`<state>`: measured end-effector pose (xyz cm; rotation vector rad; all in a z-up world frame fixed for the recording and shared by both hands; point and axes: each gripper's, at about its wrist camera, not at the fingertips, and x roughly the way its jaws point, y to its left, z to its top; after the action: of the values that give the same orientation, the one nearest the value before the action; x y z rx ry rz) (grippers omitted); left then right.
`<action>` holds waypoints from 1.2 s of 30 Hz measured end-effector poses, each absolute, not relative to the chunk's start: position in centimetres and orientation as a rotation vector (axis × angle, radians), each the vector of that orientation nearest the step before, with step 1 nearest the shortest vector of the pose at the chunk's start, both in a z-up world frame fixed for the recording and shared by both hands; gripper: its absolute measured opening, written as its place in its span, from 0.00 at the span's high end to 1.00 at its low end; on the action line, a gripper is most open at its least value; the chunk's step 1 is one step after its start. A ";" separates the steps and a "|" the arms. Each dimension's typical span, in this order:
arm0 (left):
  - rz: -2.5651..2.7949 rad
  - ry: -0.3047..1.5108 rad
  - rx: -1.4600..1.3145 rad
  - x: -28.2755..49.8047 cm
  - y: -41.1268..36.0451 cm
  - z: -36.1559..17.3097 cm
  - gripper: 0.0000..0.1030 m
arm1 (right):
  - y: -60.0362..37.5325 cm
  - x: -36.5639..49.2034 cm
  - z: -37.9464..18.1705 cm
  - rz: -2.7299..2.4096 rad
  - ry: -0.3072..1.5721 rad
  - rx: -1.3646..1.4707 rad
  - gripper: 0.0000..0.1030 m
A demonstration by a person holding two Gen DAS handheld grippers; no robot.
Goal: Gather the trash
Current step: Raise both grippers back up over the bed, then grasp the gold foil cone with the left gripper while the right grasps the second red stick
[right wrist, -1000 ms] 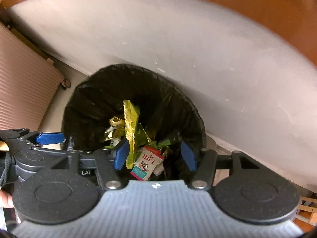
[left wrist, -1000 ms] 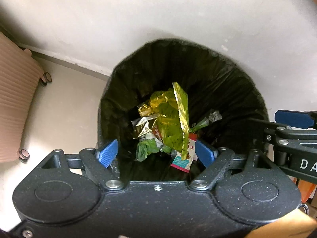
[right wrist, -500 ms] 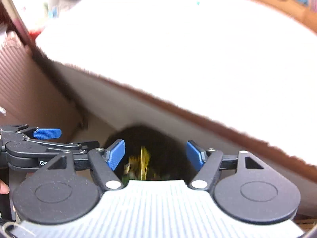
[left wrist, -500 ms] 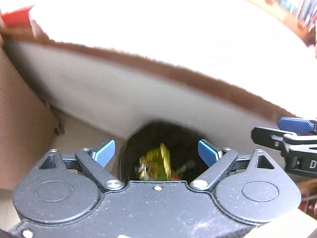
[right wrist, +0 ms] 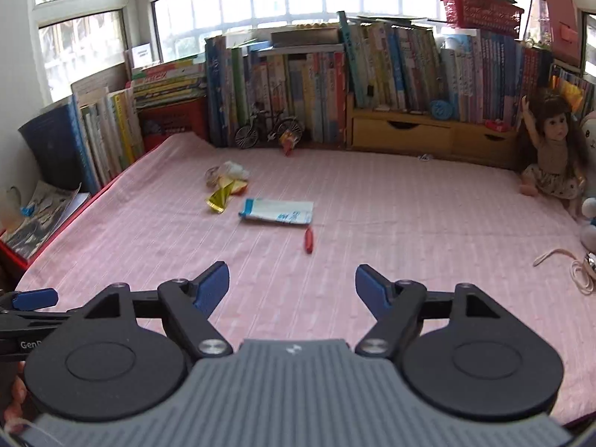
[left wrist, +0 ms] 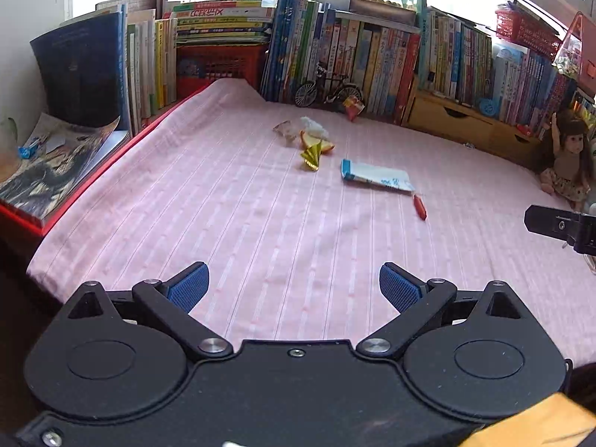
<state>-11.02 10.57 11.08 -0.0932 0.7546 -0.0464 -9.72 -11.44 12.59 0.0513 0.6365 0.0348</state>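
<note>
Flat white-and-blue plastic wrapper (left wrist: 377, 178) lies mid-table on the pink striped cloth (left wrist: 260, 231), far from both empty, opening hand-held grippers (left wrist: 294, 286) (right wrist: 292, 286). It looks light, limp and slippery; pinch a raised short edge.

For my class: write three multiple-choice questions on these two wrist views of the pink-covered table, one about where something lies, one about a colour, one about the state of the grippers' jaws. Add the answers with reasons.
1. Where does the small red wrapper lie?
A. nearer the camera than the white and blue packet
B. on top of the books
C. in the doll's lap

2. What colour is the crumpled foil wrapper?
A. gold
B. purple
C. black

3. What is between the jaws of the left gripper and the right gripper?
A. a packet in each
B. nothing
C. the doll

Answers: 1 A, it sits just below the packet; 2 A, it shines yellow-gold; 3 B, both stand apart, opening, over bare tablecloth.
</note>
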 end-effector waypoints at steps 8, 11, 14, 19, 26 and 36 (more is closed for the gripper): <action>-0.040 0.738 -0.106 -2.7 7.3 11.6 0.05 | -14.9 -4.7 12.1 -0.023 0.661 0.068 0.18; -0.032 0.748 -0.152 1.0 6.4 10.8 0.07 | -15.2 -3.1 11.3 -0.018 0.684 0.052 0.18; -0.002 0.774 -0.224 4.3 6.2 9.8 0.11 | -15.4 -1.5 10.3 0.002 0.710 0.047 0.18; 0.070 0.819 -0.308 10.0 6.0 7.1 0.25 | -15.9 2.1 8.6 0.043 0.763 0.072 0.18; 0.159 0.876 -0.366 15.8 5.8 3.0 0.37 | -16.1 6.9 5.9 0.069 0.855 0.099 0.21; 0.227 0.882 -0.381 18.9 5.1 0.2 0.47 | -14.6 10.1 2.6 0.122 0.943 0.052 0.34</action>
<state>18.85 5.10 0.22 -0.3811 0.8816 0.2272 10.06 -14.60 2.59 0.0522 0.9432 0.1219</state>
